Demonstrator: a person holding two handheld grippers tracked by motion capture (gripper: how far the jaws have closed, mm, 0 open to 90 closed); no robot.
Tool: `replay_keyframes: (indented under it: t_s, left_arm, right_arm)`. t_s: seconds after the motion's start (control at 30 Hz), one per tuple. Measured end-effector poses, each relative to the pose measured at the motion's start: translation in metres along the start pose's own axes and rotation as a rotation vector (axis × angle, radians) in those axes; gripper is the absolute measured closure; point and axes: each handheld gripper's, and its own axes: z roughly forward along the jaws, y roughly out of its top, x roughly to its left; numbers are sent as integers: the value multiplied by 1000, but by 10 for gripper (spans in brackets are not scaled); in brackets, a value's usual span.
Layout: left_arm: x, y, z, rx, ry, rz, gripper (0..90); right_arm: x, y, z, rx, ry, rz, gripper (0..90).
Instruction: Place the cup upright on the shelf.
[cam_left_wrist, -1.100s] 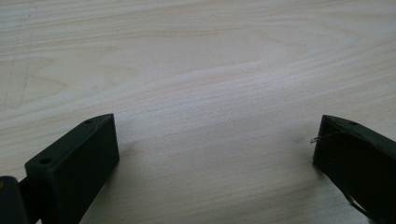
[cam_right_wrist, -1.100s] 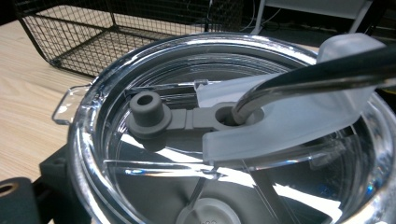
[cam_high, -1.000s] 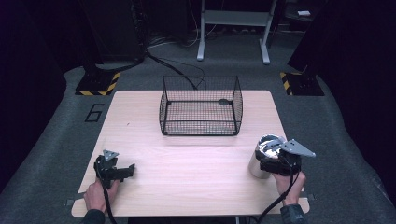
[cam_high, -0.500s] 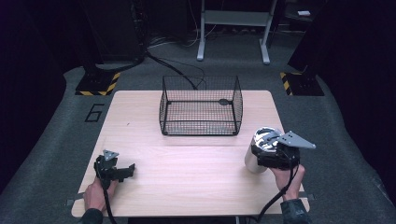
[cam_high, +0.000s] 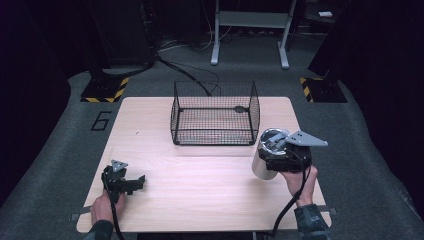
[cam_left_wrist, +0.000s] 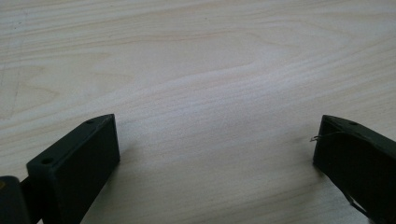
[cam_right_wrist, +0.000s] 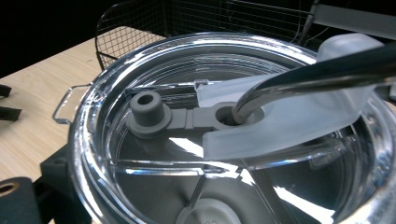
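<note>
Left gripper (cam_high: 134, 183): near left of the table (cam_high: 200, 200), held low by the person's left hand (cam_high: 102, 207); in the left gripper view its jaws stand wide apart over bare wood, nothing between them.
Right hand (cam_high: 295, 177): near right, wrapped around the right gripper (cam_high: 272, 155), cable trailing back off the near edge.
Right gripper: clenched on the tumbler, a black jaw pressed against the cup's side in the right gripper view; the far jaw is hidden behind the cup.
Tumbler (cam_high: 265, 155): silvery metal cup, tilted, right of the table's middle and near the basket's right front corner; whether its base touches the wood I cannot tell.
Lid (cam_right_wrist: 233, 140): clear plastic, seated on the tumbler's mouth, with a grey rubber plug and a metal straw (cam_right_wrist: 317, 77) passing through its opening.
Wire basket (cam_high: 215, 112): black mesh, open-topped, on the far middle of the table, upright.
Floor beyond: dark carpet, a metal stand (cam_high: 250, 30) at the far side.
</note>
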Motion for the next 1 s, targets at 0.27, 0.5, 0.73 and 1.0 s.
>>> replay_keyframes:
  t_s: [0.27,0.5,0.73,1.0]
  left_arm:
    - [0,1,1,-2,-5,-4,0]
    - [0,1,1,-1,-7,-5,0]
    - [0,1,1,6,-7,4,0]
    - [0,1,0,11,-9,4,0]
  right_arm:
    - [10,21,18,12,50,-23,38]
    - [16,38,30,18,71,-43,39]
    - [19,55,41,7,87,-46,39]
    - [23,70,52,13,101,-47,39]
